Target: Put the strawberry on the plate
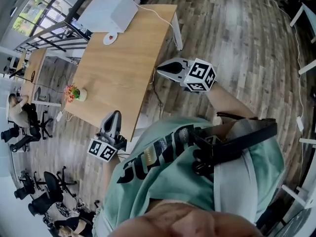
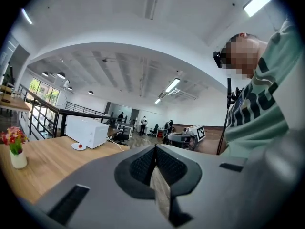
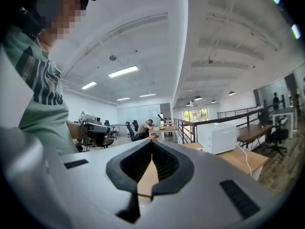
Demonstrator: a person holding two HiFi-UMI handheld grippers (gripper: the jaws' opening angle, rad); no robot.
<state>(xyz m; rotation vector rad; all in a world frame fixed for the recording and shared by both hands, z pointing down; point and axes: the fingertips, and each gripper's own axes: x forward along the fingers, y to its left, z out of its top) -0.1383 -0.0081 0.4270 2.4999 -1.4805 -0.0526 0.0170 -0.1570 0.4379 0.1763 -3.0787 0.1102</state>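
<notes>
The person in the green shirt (image 1: pixel 197 177) is standing at the near corner of a wooden table (image 1: pixel 128 68) and is holding one hand-held gripper on each side of that corner. The left hand-held gripper (image 1: pixel 115 116) is hovering over the table's near edge, and its own view is showing the two jaws pressed together at the tips with nothing between them. The right hand-held gripper (image 1: pixel 163 68) is hanging just off the table's right edge, over the wooden floor (image 1: pixel 232 38), and its jaws are likewise meeting at the tips and holding nothing. Both grippers are pointing roughly level, and each is showing up in the other's view. At the far end of the table a white microwave (image 1: pixel 108 13) is sitting with a white cable (image 1: pixel 160 16) trailing off toward the table leg. Just in front of it a small white plate (image 1: pixel 106 40) is lying flat on the wood. A tiny red thing (image 1: pixel 113 36) is resting on that plate; it is too small to be sure, but it is probably the strawberry, and it is well apart from both grippers. Near the table's left edge a small white pot of red and pink flowers (image 1: pixel 74 94) is standing upright. Beyond the table, office chairs and another seated person (image 1: pixel 19 113) are showing at the left of the head view.
</notes>
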